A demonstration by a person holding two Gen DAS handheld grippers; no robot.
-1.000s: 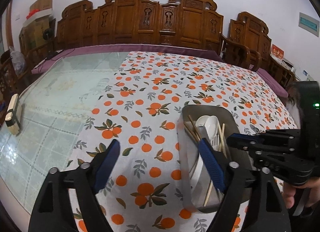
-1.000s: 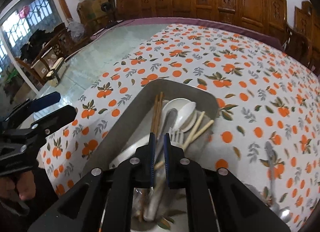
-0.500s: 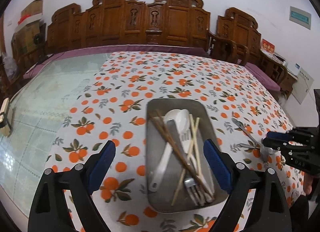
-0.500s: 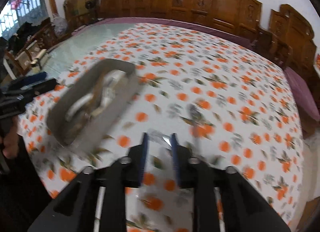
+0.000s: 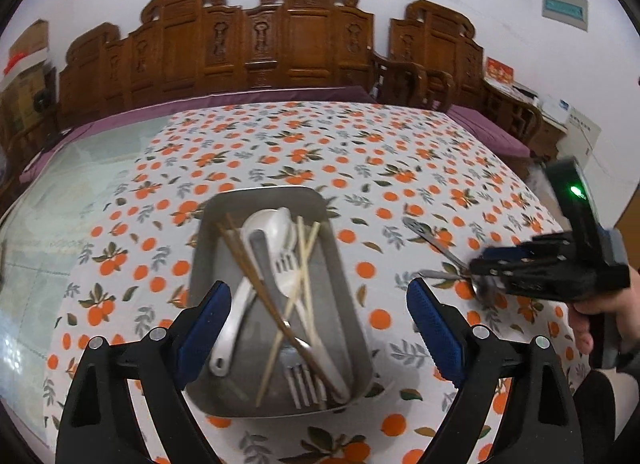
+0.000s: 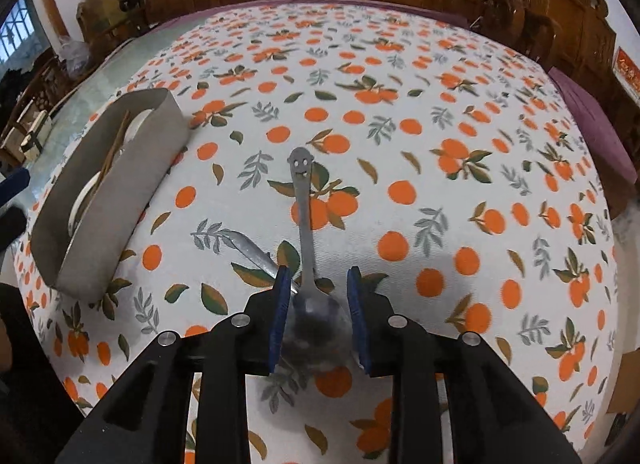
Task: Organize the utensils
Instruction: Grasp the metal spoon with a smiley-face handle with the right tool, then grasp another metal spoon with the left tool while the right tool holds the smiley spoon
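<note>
A metal tray [image 5: 340, 256] on the orange-print cloth holds chopsticks [image 5: 260, 284], white spoons [image 5: 268, 223] and forks [image 5: 298, 378]. My left gripper [image 5: 318, 310] hangs open over its near end, empty. To the right, a steel spoon with a smiley-face handle [image 6: 306, 223] lies on the cloth, bowl toward me. My right gripper [image 6: 318, 292] is open, its pads on either side of the spoon's bowl. A second metal utensil [image 6: 256, 252] lies crossed under it on the left. The tray [image 6: 120, 179] shows at the left of the right wrist view.
The tablecloth [image 5: 360, 151] covers the right part of a glass-topped table [image 5: 80, 183]. Carved wooden chairs [image 5: 280, 47] line the far side and the right. The table's right edge [image 6: 616, 207] is close to the spoon.
My right gripper has left the tray, swung right and opened, dropping around the smiley spoon's bowl. My left gripper has shifted right until the tray sits centred between its fingers.
</note>
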